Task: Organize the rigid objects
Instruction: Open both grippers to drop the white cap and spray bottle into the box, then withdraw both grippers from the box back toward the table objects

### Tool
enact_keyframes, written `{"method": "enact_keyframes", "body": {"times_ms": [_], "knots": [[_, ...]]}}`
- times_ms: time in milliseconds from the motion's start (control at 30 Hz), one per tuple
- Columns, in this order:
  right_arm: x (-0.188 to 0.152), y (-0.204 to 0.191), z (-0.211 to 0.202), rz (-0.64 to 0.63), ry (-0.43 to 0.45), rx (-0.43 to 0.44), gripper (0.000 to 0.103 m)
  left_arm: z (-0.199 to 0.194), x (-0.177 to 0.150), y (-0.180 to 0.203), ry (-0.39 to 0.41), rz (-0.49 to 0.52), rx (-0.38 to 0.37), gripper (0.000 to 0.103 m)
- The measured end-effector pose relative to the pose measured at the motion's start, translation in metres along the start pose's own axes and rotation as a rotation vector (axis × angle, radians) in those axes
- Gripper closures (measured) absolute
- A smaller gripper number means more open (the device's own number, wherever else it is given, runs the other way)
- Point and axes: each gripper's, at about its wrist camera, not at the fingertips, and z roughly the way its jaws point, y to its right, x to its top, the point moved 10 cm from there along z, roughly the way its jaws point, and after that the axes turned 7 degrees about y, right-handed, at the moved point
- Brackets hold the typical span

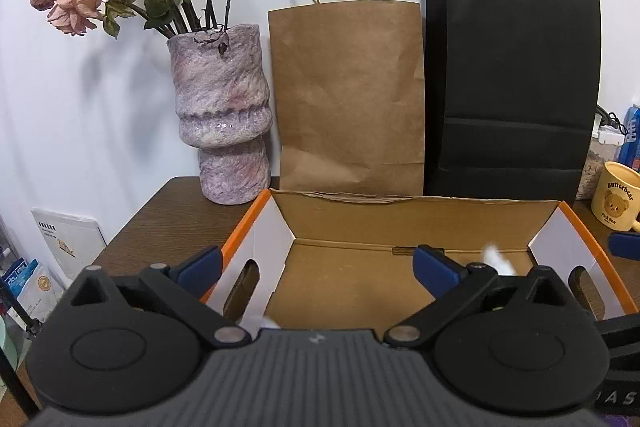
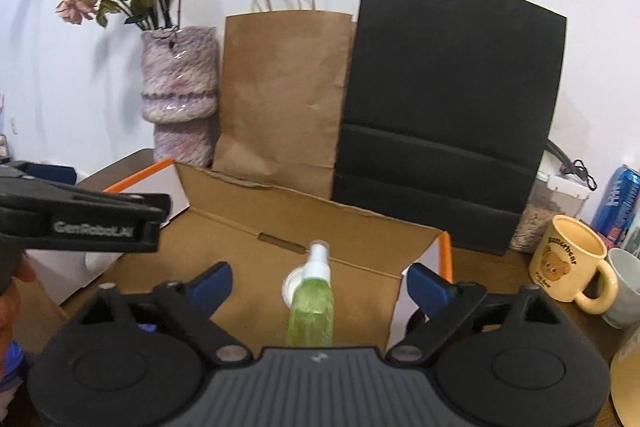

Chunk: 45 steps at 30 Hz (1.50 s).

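Left gripper (image 1: 316,261): we hold it over the near edge of the box, fingers spread wide, nothing between them.
Right gripper (image 2: 320,283): we hold it over the box too, fingers wide apart. The spray bottle lies between them, but the pads do not press on it.
Spray bottle (image 2: 311,301): green, white cap, lying on the box floor, nozzle pointing away from us. A small white round thing (image 2: 291,283) sits just beside its neck; we cannot tell what it is.
Box (image 1: 360,223): open cardboard, orange edges, on the brown table (image 1: 160,215).
Behind the box: vase (image 1: 224,115) of dried flowers, brown bag (image 1: 348,95), black bag (image 1: 516,87).
Right of the box: yellow mug (image 2: 568,259).
Risk, bottle: we judge it may roll, being round and on its side.
Risk, withdrawal: a spread finger could catch the box wall and drag the box toward the vase.
Risk, grippers: they are close together and could collide.
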Motion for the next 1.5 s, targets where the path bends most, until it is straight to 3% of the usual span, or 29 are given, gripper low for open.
{"method": "enact_keyframes", "body": {"times_ms": [667,1500], "knots": [[0.002,-0.003,-0.005,-0.01,0.015,-0.005,0.0,-0.009,0.006,-0.002,0.019,-0.011,0.003,0.0],[0.007,-0.009,-0.055,-0.034,0.097,0.01,0.0,-0.056,0.01,-0.007,0.073,-0.031,-0.016,0.0]]}}
